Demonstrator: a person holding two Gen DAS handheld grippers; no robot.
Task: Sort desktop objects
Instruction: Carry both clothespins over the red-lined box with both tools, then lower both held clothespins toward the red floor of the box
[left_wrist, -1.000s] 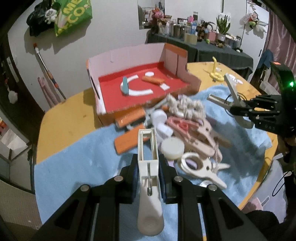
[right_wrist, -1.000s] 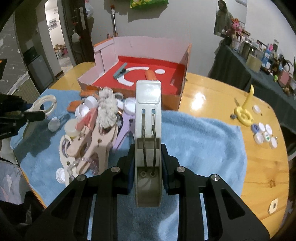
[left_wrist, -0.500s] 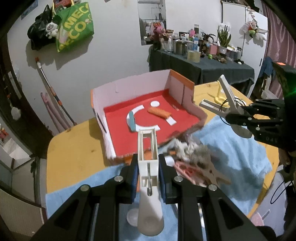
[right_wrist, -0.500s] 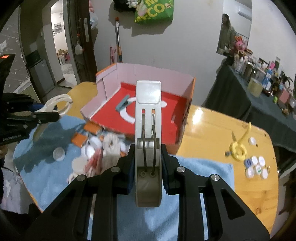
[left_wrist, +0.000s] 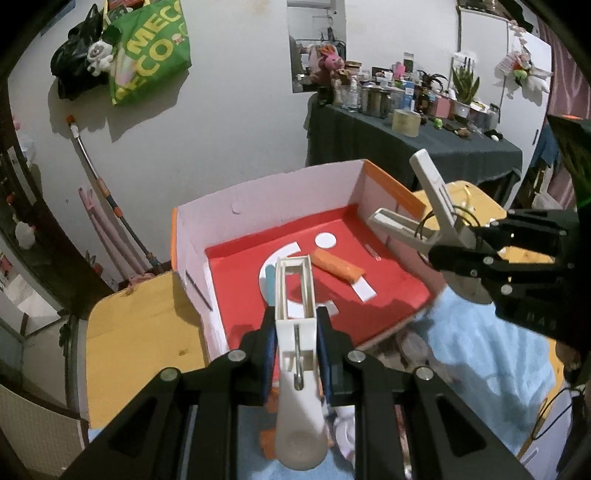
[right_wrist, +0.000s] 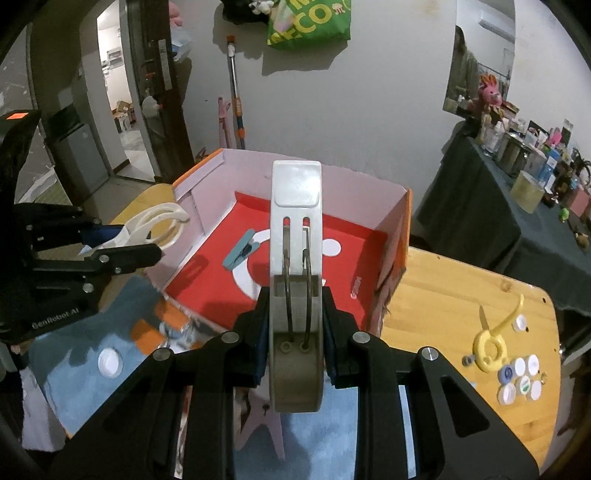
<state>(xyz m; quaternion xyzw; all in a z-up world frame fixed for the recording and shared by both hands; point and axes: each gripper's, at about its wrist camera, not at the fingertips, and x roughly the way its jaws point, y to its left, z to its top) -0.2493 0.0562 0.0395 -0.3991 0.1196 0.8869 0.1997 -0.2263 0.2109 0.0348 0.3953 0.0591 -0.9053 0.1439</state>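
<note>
My left gripper (left_wrist: 295, 354) is shut on a white clothes peg (left_wrist: 297, 332), held in the air over the near edge of the open cardboard box (left_wrist: 258, 206) with a red floor. My right gripper (right_wrist: 295, 343) is shut on a grey-white clothes peg (right_wrist: 295, 258), held above the box's near right side; it shows from the side in the left wrist view (left_wrist: 424, 221). In the box lie an orange peg (left_wrist: 336, 266), a teal peg (right_wrist: 238, 253) and a small clear piece (right_wrist: 355, 288).
A blue towel (left_wrist: 491, 354) under both grippers carries a pile of pegs, orange pieces (right_wrist: 146, 330) and a white cap (right_wrist: 109, 362). A yellow hook (right_wrist: 493, 343) and several bottle caps (right_wrist: 521, 380) lie on the wooden table (right_wrist: 443, 295) at right. A cluttered dark side table (left_wrist: 406, 140) stands behind.
Both grippers have risen from over the pile on the towel and moved forward to the box, each keeping its peg.
</note>
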